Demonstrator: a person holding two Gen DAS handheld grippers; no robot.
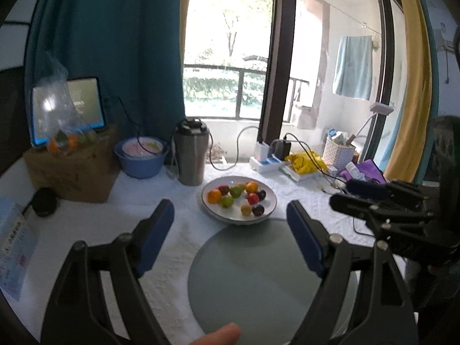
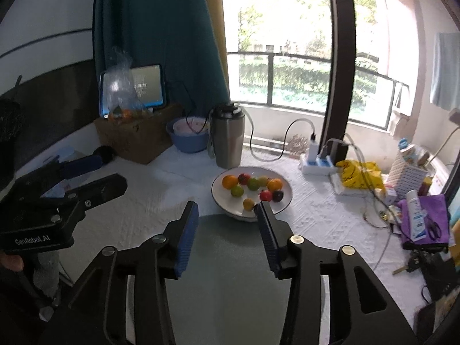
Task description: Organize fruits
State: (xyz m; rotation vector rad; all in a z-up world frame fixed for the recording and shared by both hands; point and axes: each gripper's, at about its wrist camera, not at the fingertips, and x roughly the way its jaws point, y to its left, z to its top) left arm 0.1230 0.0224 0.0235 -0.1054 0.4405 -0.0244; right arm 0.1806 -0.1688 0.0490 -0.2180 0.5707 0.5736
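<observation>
two grippers hang above a table covered in a white cloth (image 1: 161, 189), and neither holds anything. the left gripper (image 1: 230, 224) has its blue pads spread wide, with a grey round mat (image 1: 253, 281) showing between them. the right gripper (image 2: 227, 227) has its pads partly apart, over the same mat (image 2: 227, 273). the fruits (image 1: 238, 198) lie in a white plate (image 1: 270, 210) just beyond the mat: oranges, green ones, red ones and dark plums. behind the plate stands a steel flask (image 1: 191, 155), with a blue basin (image 1: 141, 164) to its left. more fruit sits in a clear bag (image 1: 63, 132) on a cardboard box (image 1: 72, 172).
</observation>
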